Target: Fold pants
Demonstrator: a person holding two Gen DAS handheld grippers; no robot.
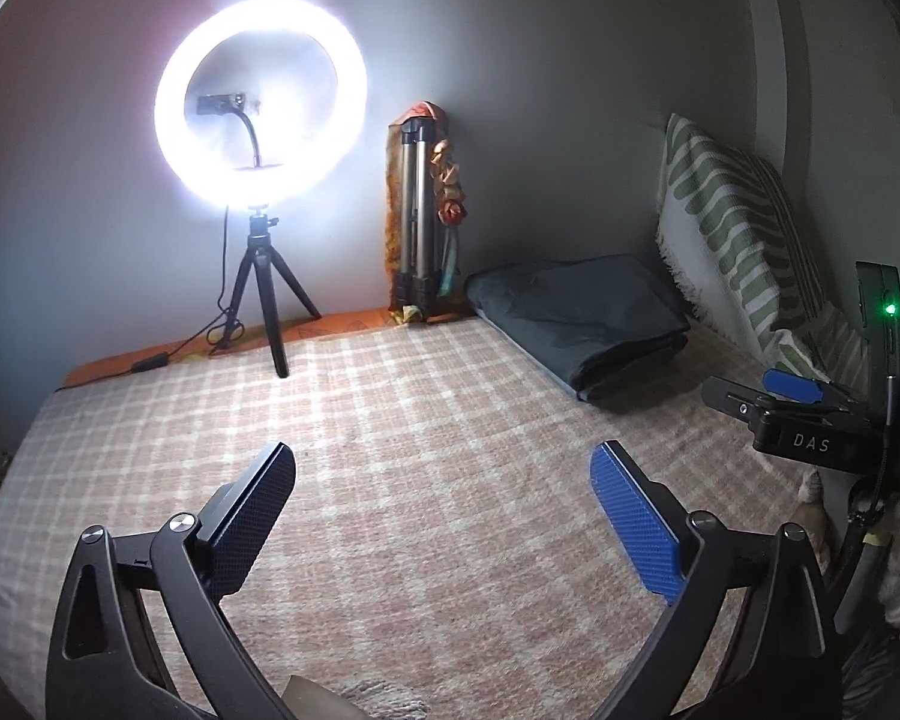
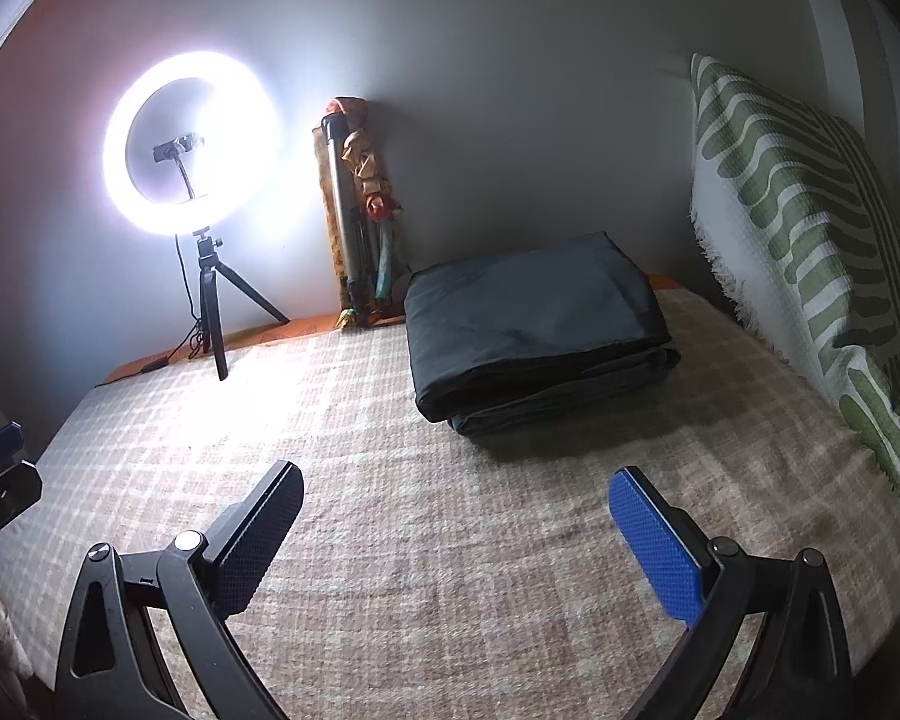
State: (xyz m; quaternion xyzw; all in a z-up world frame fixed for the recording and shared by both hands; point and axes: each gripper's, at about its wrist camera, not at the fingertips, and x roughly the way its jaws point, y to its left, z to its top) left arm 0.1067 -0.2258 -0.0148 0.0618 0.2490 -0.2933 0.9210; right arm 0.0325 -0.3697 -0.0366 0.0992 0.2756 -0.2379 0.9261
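Left wrist view: left claw (image 1: 444,474) spread wide, nothing between its two fingers, one pad dark, the other blue; both hang over bare checked blanket (image 1: 390,420), no contact visible. Bed (image 1: 102,367) covered by that pink-and-cream blanket, an orange sheet edge showing along the far side against the grey wall (image 1: 540,90). Folded dark pants (image 1: 576,324) lie flat in the far right part of the bed, well apart from the left claw. Lit ring light (image 1: 261,102) on a small black tripod stands at the far left edge, its cable trailing over the orange strip. Folded metal tripod (image 1: 417,216) with a bundle of cloth leans in the wall corner, just left of the pants. Green-striped pillow (image 1: 744,228) is propped along the right side. Right claw (image 1: 768,391) enters at the right edge, seen side-on, near the pillow; a green lamp glows on its body. Open blanket between the left claw and the ring light. Right wrist view: right claw (image 2: 456,489) spread wide, empty, over bare blanket. Pants (image 2: 534,324) ahead and slightly right, a neat stack with layered edges toward the camera, not touched. Pillow at right, ring light and leaning tripod at the far wall. Part of the left claw shows at the left edge. Clear blanket lies between the right claw and the pants.
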